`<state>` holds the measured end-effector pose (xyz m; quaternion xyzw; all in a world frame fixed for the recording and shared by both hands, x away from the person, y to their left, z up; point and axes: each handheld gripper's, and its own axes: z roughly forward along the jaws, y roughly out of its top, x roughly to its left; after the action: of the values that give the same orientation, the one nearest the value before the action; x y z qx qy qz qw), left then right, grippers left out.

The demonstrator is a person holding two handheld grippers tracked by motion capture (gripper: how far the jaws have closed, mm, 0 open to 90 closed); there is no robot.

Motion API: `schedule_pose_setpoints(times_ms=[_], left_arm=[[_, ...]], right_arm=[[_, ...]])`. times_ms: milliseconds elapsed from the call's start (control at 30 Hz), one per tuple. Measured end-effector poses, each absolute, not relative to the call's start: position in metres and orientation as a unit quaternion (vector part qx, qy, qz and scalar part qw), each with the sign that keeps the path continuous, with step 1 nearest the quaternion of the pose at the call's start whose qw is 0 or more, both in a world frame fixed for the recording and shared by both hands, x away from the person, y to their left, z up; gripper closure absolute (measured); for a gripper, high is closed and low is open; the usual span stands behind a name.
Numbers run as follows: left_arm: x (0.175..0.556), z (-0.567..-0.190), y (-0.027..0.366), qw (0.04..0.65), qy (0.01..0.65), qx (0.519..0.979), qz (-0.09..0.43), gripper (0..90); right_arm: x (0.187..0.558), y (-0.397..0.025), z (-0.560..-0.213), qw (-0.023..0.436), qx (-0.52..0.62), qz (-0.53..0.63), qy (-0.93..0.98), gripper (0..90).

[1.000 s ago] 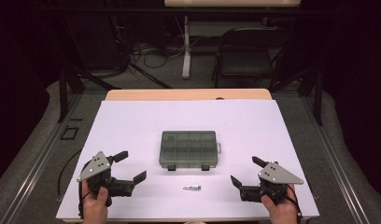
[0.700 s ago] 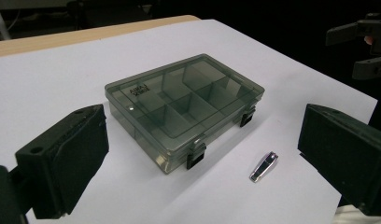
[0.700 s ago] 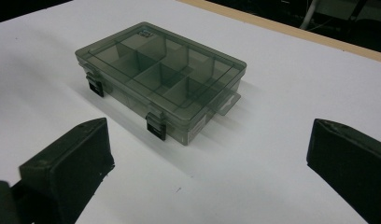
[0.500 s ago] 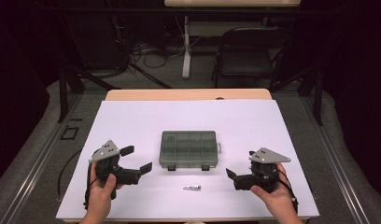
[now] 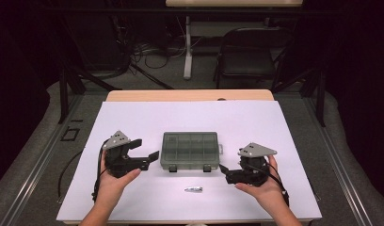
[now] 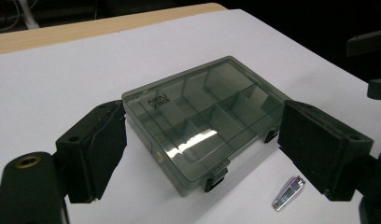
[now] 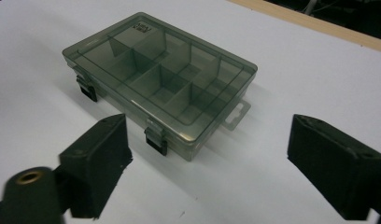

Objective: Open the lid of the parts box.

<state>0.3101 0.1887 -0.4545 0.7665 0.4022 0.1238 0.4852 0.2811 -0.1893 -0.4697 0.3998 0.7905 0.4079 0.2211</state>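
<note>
Grippers have both closed in on the lidded compartment box (image 5: 190, 150) since a second ago: left gripper (image 5: 142, 158) and right gripper (image 5: 228, 173) flank it, jaws spread, probably readying its latches. Nail clipper (image 5: 193, 189) lies just before it.

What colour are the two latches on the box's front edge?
Black, on the translucent smoky-grey plastic compartment box; clearest in the right gripper view.
</note>
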Motion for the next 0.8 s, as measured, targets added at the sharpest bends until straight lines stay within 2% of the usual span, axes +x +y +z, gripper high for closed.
schedule_pose_setpoints(times_ms=[100, 233, 300, 367, 533, 700, 800], left_arm=[[0.314, -0.453, 0.185, 0.483, 0.402, 0.769, 0.117, 19.3], [0.316, -0.452, 0.179, 0.478, 0.398, 0.773, 0.125, 33.9], [0.317, -0.452, 0.176, 0.473, 0.403, 0.772, 0.131, 36.8], [0.319, -0.454, 0.175, 0.468, 0.412, 0.772, 0.127, 40.7], [0.324, -0.466, 0.171, 0.469, 0.414, 0.771, 0.114, 44.9], [0.324, -0.480, 0.168, 0.457, 0.429, 0.772, 0.102, 47.5], [0.323, -0.487, 0.169, 0.464, 0.424, 0.771, 0.101, 50.3]], right_arm=[[0.285, -0.184, -0.464, 0.230, 0.391, 0.410, 0.791, 18.5], [0.288, -0.177, -0.456, 0.237, 0.384, 0.427, 0.784, 27.8], [0.290, -0.174, -0.455, 0.239, 0.377, 0.429, 0.785, 37.2], [0.291, -0.171, -0.456, 0.241, 0.373, 0.436, 0.783, 42.8], [0.295, -0.165, -0.465, 0.244, 0.374, 0.435, 0.782, 46.8], [0.301, -0.163, -0.478, 0.205, 0.385, 0.430, 0.790, 47.6], [0.300, -0.163, -0.484, 0.203, 0.384, 0.434, 0.789, 47.1]])
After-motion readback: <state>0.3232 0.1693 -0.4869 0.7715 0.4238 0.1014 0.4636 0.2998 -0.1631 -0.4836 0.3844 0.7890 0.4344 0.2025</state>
